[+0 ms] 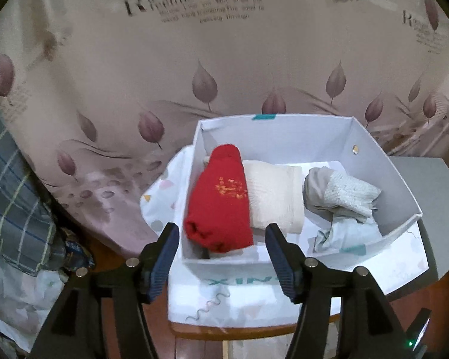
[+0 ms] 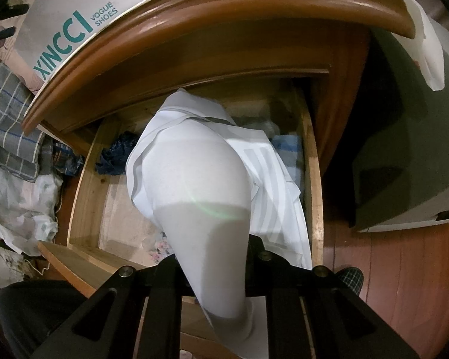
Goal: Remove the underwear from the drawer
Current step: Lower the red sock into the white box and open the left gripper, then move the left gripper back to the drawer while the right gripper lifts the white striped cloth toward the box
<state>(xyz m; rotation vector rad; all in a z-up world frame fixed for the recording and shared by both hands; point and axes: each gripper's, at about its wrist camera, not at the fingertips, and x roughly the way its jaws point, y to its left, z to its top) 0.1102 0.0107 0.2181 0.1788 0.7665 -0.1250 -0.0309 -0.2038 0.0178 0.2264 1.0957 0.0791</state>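
Nearest the right wrist camera, the right gripper (image 2: 215,272) is clamped on a white garment (image 2: 194,179), hanging above the open wooden drawer (image 2: 88,176). The left gripper (image 1: 223,239) stands wide with nothing between its jaws, at the near edge of the white box (image 1: 284,137) holding a red roll (image 1: 221,197) and a cream roll (image 1: 275,197). The carrying step seems in hand; next the garment should travel to the box. The shoebox lid (image 2: 66,27) reads "XINCCI VOGUE SHOES".

White box (image 1: 374,179): red roll (image 1: 218,203) with gold print at 9 o'clock, cream roll (image 1: 275,197) centre, grey-white bundle (image 1: 341,191) at 3. Beige curtain (image 1: 134,74), mauve leaf pattern. Pale wood drawer (image 2: 89,179): white cloth (image 2: 194,179), grey stripes.
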